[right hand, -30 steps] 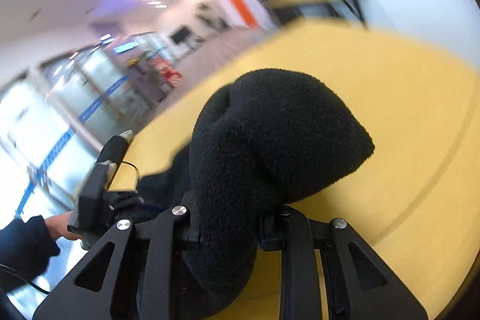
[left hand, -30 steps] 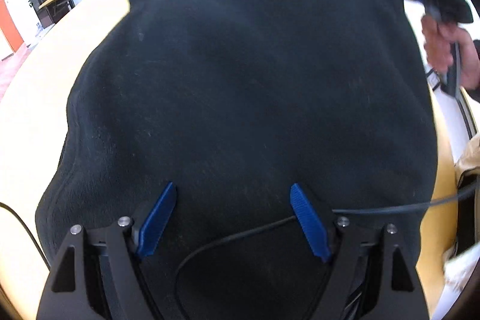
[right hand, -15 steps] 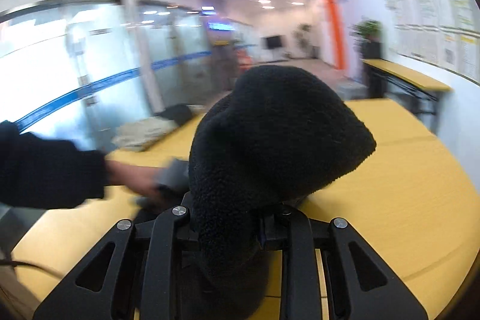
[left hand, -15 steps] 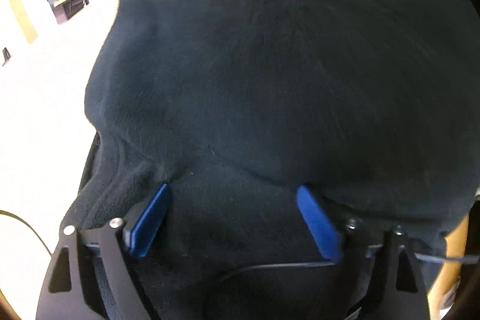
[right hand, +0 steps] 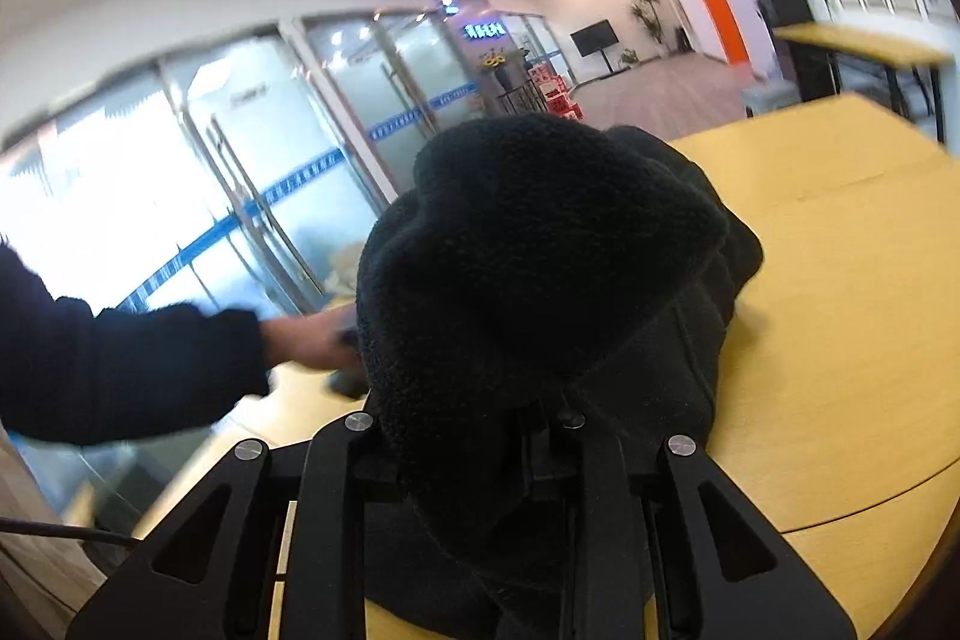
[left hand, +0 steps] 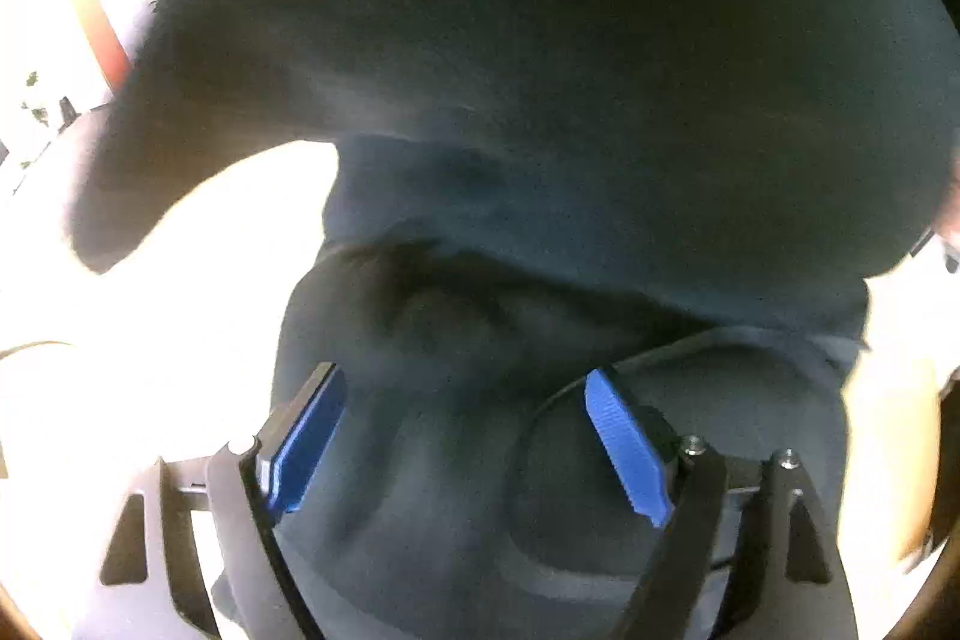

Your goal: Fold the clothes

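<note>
A black fleece garment (left hand: pixel 540 100) fills most of the left wrist view, bunched and hanging close in front of the camera. My left gripper (left hand: pixel 462 439) is open; its blue pads (left hand: pixel 306 436) stand wide apart over the fleece, gripping nothing. In the right wrist view my right gripper (right hand: pixel 474 436) is shut on a thick fold of the same fleece (right hand: pixel 540 244), which bulges up over the jaws and trails down onto the yellow table (right hand: pixel 840 340).
The person's left arm in a dark sleeve (right hand: pixel 120 364) reaches in from the left behind the fleece. A thin black cable (left hand: pixel 540 400) loops between the left fingers. A second yellow table (right hand: pixel 864 40) and potted plants stand far back.
The right gripper has kept its hold and swung the fleece round. The fleece has lifted and bunched in front of the left gripper, whose jaws stay open.
</note>
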The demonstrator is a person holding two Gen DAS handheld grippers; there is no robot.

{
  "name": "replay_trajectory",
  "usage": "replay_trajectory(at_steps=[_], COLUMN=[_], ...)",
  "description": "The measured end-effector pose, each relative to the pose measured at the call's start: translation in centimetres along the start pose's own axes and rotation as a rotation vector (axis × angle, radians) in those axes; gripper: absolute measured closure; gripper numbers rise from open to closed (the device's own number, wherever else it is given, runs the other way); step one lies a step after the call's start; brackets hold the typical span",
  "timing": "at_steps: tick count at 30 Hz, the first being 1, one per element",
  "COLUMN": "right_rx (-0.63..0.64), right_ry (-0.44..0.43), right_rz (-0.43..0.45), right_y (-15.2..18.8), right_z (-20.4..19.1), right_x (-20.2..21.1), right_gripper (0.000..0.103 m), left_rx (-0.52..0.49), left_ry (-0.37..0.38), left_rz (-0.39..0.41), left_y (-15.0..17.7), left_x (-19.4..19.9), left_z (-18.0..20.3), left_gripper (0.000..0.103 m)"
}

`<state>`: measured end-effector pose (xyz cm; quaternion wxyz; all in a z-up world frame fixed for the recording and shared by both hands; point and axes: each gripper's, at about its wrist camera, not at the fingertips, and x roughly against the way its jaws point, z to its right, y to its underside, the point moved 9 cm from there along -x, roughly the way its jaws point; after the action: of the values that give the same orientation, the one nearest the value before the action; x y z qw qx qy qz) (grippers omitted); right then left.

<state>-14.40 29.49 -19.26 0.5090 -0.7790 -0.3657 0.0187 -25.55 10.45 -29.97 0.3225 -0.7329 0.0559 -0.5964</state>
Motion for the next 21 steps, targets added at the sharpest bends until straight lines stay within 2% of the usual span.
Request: replay_trajectory(at_steps=[4,7,10,13,14,16,19,21], right_rx=[-0.012,-0.004,0.037,0.074,0.073,0.069,0.064,0.063], right_ry=[-0.042,-0.082,-0.110,-0.132,-0.142,-0.163,-0.197,-0.225], right_rz=[0.008,-0.019,-0.058,-0.070,-0.071,-0.069,-0.088,-0.133], right_y=[-0.6,0.1,0.4,0.2,0.0,-0.1,0.9,2.2], right_z=[0.5,0.0,-1.4,-3.5,-3.9,-4.8,-5.9,-6.9], right_x=[-0.2,-0.7,-2.1,-3.0,-3.2,-3.6,-4.5,-6.0], right_gripper=[0.080,0.080,0.080,0.080,0.080,0.080,0.080,0.080], left_rx=[-0.033,-0.070,-0.096,-0.167,-0.190,-0.177,-0.121,-0.117], left_ry=[-0.091,-0.076,-0.023,0.028,0.037,0.052,0.063,0.058], left_rz=[-0.025,-0.072,-0.090,-0.171,-0.175,-0.109,-0.070,-0.055], left_y=[6.0,8.8,10.0,11.9,12.5,12.4,12.7,12.7], left_x=[9.1,10.7,7.4,1.0,-0.2,-0.8,-0.9,-1.1], left_z=[-1.3,-0.7,0.9,3.3,3.9,4.0,3.2,2.9], left_gripper=[0.017,0.017,0.017,0.017,0.017,0.014,0.010,0.008])
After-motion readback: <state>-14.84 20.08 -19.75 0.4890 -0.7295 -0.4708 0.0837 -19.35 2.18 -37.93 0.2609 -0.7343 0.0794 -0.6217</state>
